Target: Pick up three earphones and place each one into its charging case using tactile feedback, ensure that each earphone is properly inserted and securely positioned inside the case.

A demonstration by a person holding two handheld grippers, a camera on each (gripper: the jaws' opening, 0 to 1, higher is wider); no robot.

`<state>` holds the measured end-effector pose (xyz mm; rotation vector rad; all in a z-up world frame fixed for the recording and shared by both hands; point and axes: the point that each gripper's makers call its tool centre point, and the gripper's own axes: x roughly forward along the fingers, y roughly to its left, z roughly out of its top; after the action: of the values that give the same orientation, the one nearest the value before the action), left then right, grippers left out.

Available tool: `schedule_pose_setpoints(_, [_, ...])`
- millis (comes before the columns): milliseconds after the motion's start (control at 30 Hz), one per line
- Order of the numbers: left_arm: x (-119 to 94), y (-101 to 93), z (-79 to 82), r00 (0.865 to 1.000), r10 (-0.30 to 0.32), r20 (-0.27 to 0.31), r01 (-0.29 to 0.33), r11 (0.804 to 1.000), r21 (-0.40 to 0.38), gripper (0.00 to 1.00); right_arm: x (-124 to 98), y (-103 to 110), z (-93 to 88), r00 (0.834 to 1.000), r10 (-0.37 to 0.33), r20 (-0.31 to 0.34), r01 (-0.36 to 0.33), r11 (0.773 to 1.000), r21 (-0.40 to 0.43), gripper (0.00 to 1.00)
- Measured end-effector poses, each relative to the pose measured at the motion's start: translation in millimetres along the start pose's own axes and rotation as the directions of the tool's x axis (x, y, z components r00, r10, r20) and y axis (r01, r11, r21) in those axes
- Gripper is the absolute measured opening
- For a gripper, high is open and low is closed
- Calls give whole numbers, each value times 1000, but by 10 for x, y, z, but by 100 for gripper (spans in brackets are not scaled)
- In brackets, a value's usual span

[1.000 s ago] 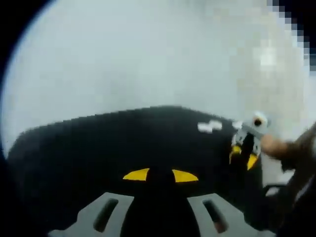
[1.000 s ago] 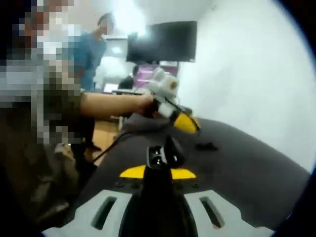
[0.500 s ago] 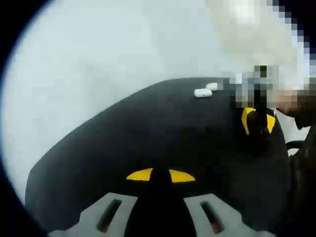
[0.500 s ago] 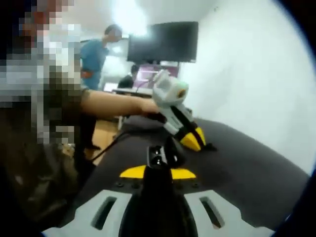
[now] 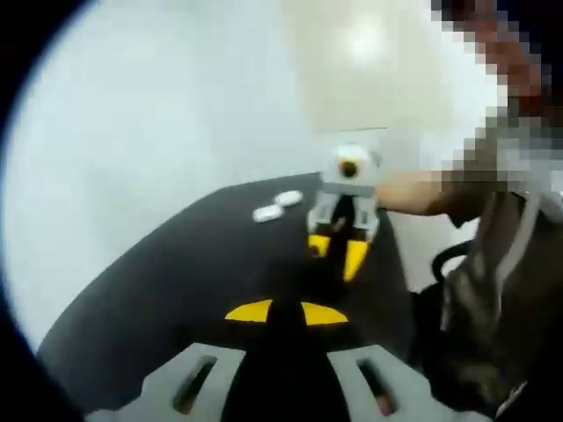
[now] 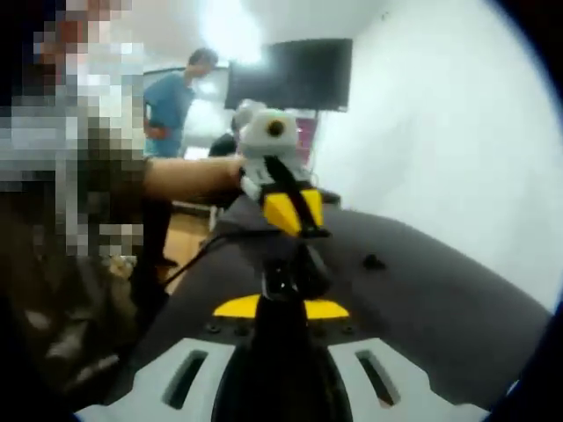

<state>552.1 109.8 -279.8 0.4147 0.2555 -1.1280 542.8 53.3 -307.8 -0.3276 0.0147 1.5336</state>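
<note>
Your right gripper (image 6: 281, 309) grips a black charging case (image 6: 295, 274) above the black tabletop (image 6: 440, 308). Your left gripper (image 5: 284, 312), jaws closed and empty, faces two white earphone cases (image 5: 278, 206) lying on that tabletop.

grey claw (image 5: 283, 312), yellow tips, olive sleeve (image 6: 97, 193)

Left gripper view: dark table (image 5: 176, 290) bare between the left claw (image 5: 283, 312) and two white charging cases (image 5: 276, 206) near the far edge; right claw (image 5: 339, 255) hangs just right of them, blocking that side. Right gripper view: left claw (image 6: 295, 215) hangs ahead, a small dark earphone (image 6: 374, 262) alone on open table to its right, white wall (image 6: 440, 132) behind.
</note>
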Motion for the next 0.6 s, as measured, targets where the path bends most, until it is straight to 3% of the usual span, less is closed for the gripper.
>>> schedule_pose_setpoints(200, [131,-46,-217,998,-14,-61,15,1000,13,9,-2,1,-2,1000,-5,-2,5,1000,-5,18])
schedule_pose_setpoints(300, [181,15,-388,991,32,-127,-26,998,49,10,-1,0,-2,1000,-5,-1,5,1000,-2,18])
schedule_pose_setpoints(333, [205,25,-395,992,45,-118,-35,996,80,12,-1,2,-1,1000,-6,-2,6,1000,-4,18])
schedule_pose_setpoints(367, [193,31,-326,997,48,-67,-43,996,74,13,-1,3,-1,1000,-7,-2,7,1000,-7,18])
schedule_pose_setpoints(533, [90,70,-315,997,44,-67,-41,998,50,26,0,-1,-2,1000,-7,-2,7,1000,-9,18])
schedule_pose_setpoints(600, [14,196,-205,997,77,7,-77,997,-28,25,1,0,-1,1000,-8,-2,7,1000,-10,18])
